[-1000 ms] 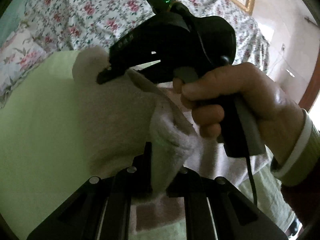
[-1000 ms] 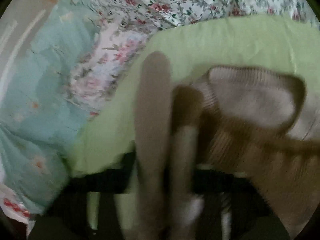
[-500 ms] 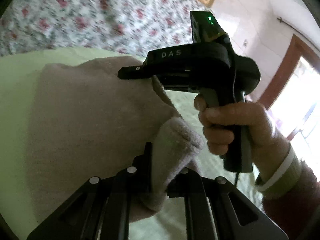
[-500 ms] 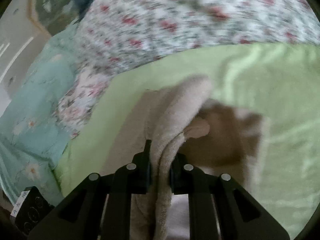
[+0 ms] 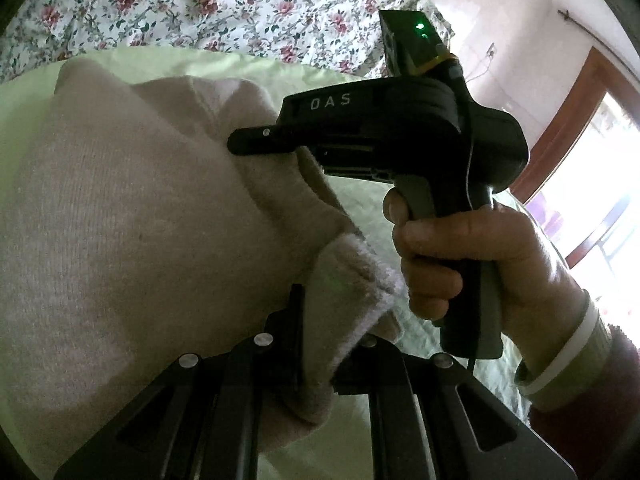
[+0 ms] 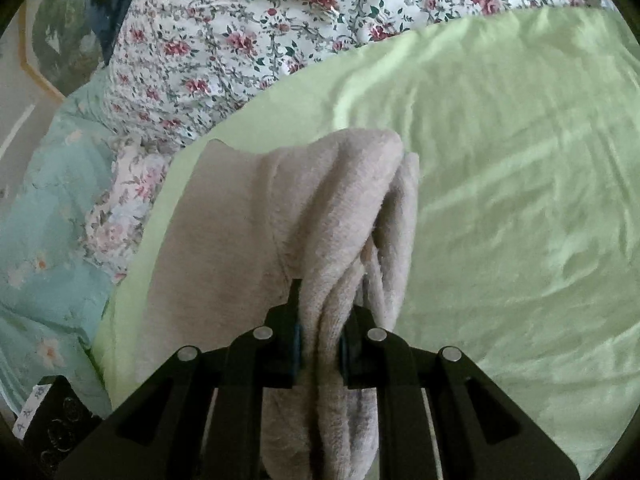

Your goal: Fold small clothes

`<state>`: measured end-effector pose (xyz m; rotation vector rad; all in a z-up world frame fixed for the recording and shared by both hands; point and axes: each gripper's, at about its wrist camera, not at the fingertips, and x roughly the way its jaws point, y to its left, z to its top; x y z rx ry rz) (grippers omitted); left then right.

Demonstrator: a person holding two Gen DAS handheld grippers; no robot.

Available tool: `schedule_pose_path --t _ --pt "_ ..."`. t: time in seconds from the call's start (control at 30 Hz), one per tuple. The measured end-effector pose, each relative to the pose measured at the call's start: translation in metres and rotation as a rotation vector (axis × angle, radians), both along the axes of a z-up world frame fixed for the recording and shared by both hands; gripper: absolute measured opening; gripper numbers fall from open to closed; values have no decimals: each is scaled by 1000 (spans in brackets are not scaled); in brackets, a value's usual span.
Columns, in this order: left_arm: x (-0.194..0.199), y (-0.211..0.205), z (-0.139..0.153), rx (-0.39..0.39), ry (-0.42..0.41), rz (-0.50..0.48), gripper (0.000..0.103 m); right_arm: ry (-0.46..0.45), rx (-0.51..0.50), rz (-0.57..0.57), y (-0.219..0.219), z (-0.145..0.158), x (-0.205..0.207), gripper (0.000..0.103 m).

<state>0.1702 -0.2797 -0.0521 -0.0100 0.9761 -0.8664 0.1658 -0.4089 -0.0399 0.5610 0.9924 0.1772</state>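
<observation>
A beige knitted garment [image 5: 120, 220] hangs between my two grippers above a light green sheet [image 6: 500, 200]. My left gripper [image 5: 320, 344] is shut on one bunched edge of it. My right gripper [image 6: 320, 332] is shut on another bunched edge [image 6: 332, 208]. In the left wrist view the right gripper [image 5: 256, 140] reaches in from the right, held by a hand [image 5: 460, 260], with its fingers pinching the cloth. The garment's lower part is hidden behind the folds.
A floral quilt [image 6: 260, 40] lies behind the green sheet. A pale blue floral blanket [image 6: 48, 220] is at the left. A wooden door frame [image 5: 568, 120] and bright window are at the right. A small black device [image 6: 52, 432] sits at the lower left.
Both grippers have lifted the garment and turned; the cloth now hangs bunched between them. The right gripper's view went from blurred motion to steady.
</observation>
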Motion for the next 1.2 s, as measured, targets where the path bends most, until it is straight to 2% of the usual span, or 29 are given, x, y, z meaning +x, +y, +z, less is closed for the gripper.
schedule_pose_path --t 0.1,0.17,0.23,0.27,0.3,0.33,0.37,0.43,0.47,0.5,0.7,0.83,1.0,1.07,1.2 --pt "1 2 3 10 5 6 14 -33 -12 -4 5 3 1 16" --pt "-3 9 4 11 22 -4 18 -12 -55 -10 8 2 4 17" --pt "-6 17 9 9 35 -10 29 -3 -67 -25 7 3 3 20" --pt "-8 22 12 4 39 -7 40 -3 -66 -31 7 4 1 22" --pt "-11 30 16 -6 38 -2 48 -3 -68 -35 6 5 -1 27" --pt "-13 38 21 -12 32 6 50 -3 -70 -40 5 8 -4 31" --pt "-12 45 25 -15 28 13 55 -6 -65 -46 3 10 -9 38" --pt "-14 64 33 -25 20 45 69 -20 -61 -60 0 16 -21 51" --pt "-12 73 36 -30 20 67 81 -21 -62 -67 -1 17 -26 59" --pt "-9 83 39 -37 20 91 85 -19 -58 -72 -2 19 -31 63" --pt "26 124 46 -60 39 209 86 1 3 -72 -4 16 -50 66" --pt "63 130 30 -81 132 250 86 18 29 -76 -5 8 -46 66" --pt "97 121 -1 -76 252 244 86 42 65 -69 -6 -5 -32 66" --pt "105 118 -12 -78 278 243 92 57 77 -62 -4 -11 -26 66" --pt "116 114 -26 -78 306 237 93 75 96 -61 -3 -20 -21 66"
